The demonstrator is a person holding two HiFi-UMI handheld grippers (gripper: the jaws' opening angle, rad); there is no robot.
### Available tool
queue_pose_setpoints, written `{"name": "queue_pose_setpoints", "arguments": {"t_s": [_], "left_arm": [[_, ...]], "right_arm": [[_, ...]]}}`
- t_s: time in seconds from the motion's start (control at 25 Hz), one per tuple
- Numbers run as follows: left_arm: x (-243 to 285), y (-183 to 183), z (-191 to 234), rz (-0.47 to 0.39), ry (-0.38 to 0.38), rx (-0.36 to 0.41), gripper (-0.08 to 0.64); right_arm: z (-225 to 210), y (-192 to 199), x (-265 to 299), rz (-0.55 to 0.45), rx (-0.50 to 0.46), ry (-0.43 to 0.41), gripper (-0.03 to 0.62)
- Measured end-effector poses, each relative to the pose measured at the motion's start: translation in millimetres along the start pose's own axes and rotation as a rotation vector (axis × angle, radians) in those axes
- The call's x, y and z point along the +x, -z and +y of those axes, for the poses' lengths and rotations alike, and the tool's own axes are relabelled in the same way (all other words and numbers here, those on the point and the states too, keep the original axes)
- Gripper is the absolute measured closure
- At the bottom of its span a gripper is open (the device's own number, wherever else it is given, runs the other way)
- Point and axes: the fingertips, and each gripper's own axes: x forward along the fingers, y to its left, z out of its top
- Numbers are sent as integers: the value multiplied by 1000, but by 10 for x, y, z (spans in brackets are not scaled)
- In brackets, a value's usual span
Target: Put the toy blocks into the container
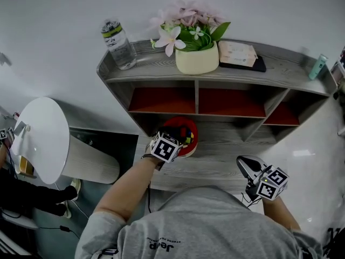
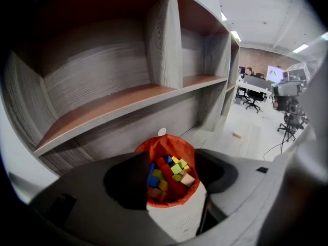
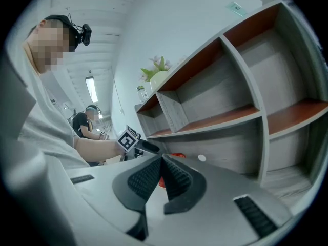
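Observation:
A red container (image 1: 187, 135) stands on the lowest board of the grey shelf unit (image 1: 215, 144). Several toy blocks (image 2: 171, 176) in blue, red, yellow and green lie piled inside the container (image 2: 159, 146). My left gripper (image 1: 173, 143) hovers just above it, open, with nothing between its jaws; in the left gripper view the blocks show through the gap of the left gripper (image 2: 171, 159). My right gripper (image 1: 247, 165) hangs to the right over the board's front edge. In its own view the right gripper (image 3: 161, 160) has its ribbed pads meeting at the tips, with nothing held.
On the shelf's top board stand a water bottle (image 1: 119, 45), a cream pot of pink flowers (image 1: 196, 57), a flat box on a dark tray (image 1: 239, 54) and a small teal bottle (image 1: 318, 67). A white round object (image 1: 43, 139) lies at the left. Red-lined compartments (image 1: 161, 100) open above the container.

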Motion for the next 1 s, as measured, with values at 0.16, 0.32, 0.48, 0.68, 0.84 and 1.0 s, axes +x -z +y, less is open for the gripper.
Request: {"name": "queue_pose_setpoints", "arguments": {"t_s": [0.16,0.32,0.48,0.68,0.84,1.0], "left_arm": [[-15,-84,-250,-16,49,26,247],[57,-299,-741,-63,162,79,245],[320,-481,-1446,-60,295,163,245],[827,-621,-2562,-17,435,311,247],[1315,-662,-3342,23,490,393,245],[1837,-640,-3944,69,513,450,244]], "right_arm": [[-34,-4,-86,-12,4,20,572],[-176,-45,-287,-39,-3,75,572],[-445,-48,-668,-70,-16,162,572],[-795,117,-1561,-111,27,325,572],[-1002,389,-2288,-136,84,434,571],[-1142,716,-2932,-144,148,524,572]]}}
